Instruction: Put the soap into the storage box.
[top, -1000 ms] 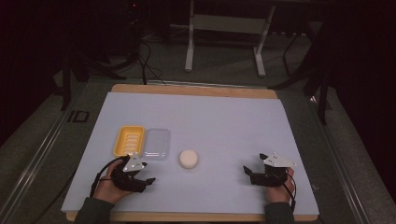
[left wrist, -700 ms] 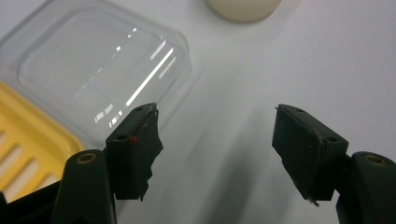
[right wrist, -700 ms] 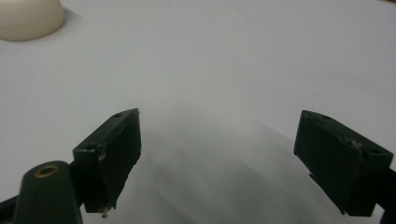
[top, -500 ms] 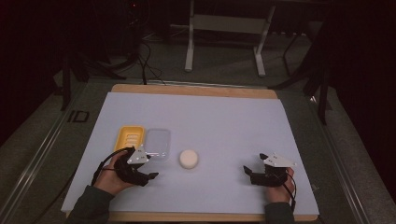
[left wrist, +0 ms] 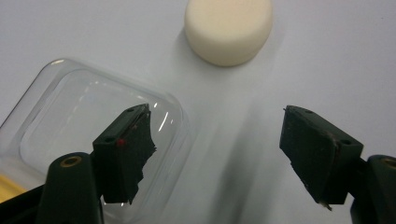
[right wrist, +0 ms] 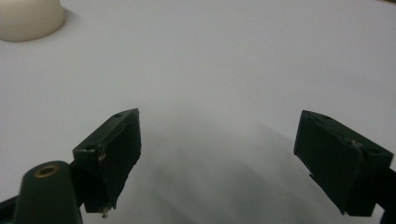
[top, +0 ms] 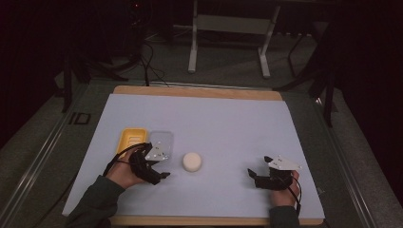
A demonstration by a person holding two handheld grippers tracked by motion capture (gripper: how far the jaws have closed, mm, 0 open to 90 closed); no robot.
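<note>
Holding my left tool (top: 159, 172) open, empty, over the clear lid's (left wrist: 88, 135) corner; the puck (top: 191, 161) lies just ahead to its right on the counter (top: 228, 123), nearer than to my open right tool (top: 254, 178).

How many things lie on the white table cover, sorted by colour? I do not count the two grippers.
Yellow: 1, the yellow tray
Clear: 1, the clear plastic lid
Cream: 1, the round cream puck
Total: 3
</note>
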